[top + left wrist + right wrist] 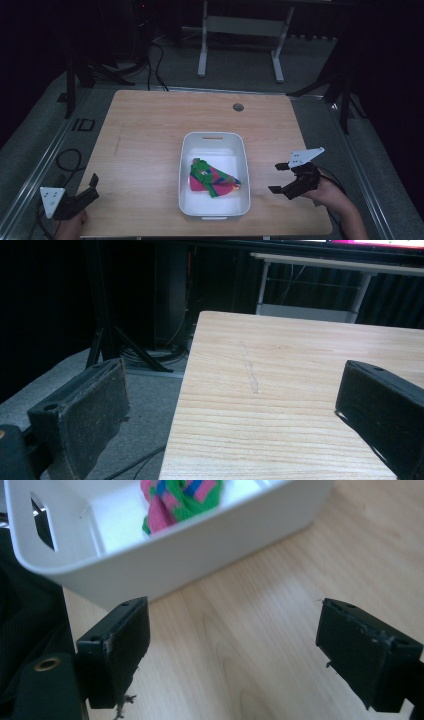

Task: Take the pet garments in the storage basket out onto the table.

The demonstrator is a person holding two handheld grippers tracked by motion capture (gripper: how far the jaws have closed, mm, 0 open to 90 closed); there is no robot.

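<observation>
My right gripper [281,177] hovers agape just right of the tub [214,212] holding the cloth [214,178]; my left gripper [91,185] waits agape, well apart.

The high view looks forward and down from above the person's side, taking in the whole wooden table [150,145]. The left gripper view sits low at the table's near left corner, facing across bare wood [300,390]. The right gripper view hovers close beside the white bin [165,550] (also central from above).
</observation>
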